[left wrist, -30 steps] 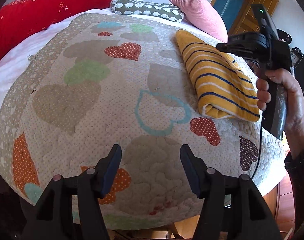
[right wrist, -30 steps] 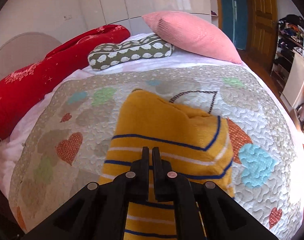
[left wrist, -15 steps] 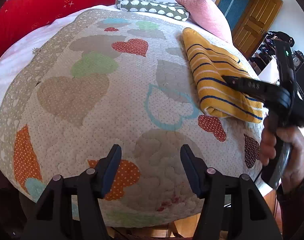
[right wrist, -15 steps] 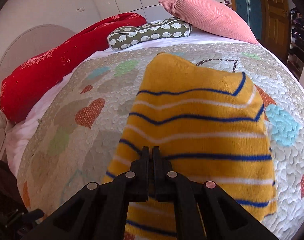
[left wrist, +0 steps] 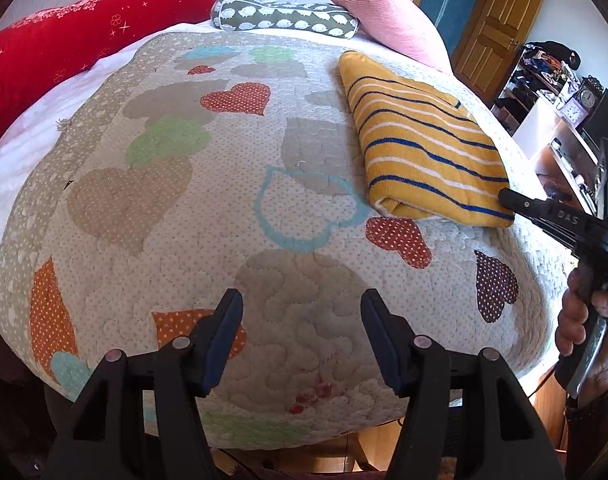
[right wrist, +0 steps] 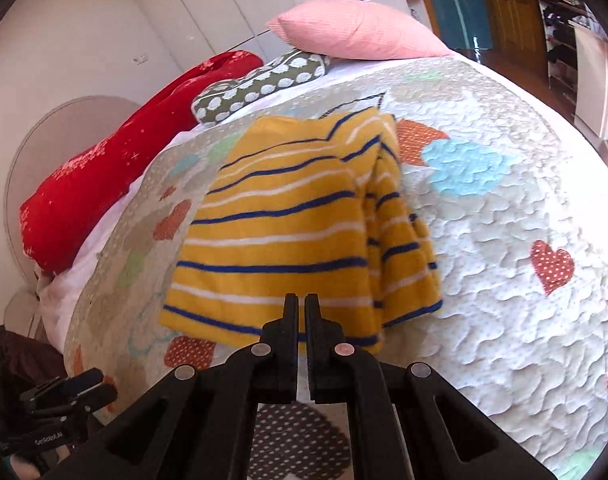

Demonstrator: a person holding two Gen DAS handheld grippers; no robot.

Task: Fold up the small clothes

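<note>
Right wrist view: yellow striped garment [right wrist: 287,236] lies folded on the quilt [right wrist: 504,280], near its right edge. Right gripper [right wrist: 301,312] is pinched closed at the garment's near hem, gripping nothing visible; a second ago it rode higher over the cloth. Left gripper [left wrist: 299,320] gapes wide, idle. Fold looks done; next likely back off.

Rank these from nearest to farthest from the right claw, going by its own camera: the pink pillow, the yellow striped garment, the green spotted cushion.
1. Yellow striped garment: folded on the quilt, its near edge right at the tips of the right claw.
2. Green spotted cushion: beyond the garment, to the left.
3. Pink pillow: farthest back, at the head of the bed.
</note>
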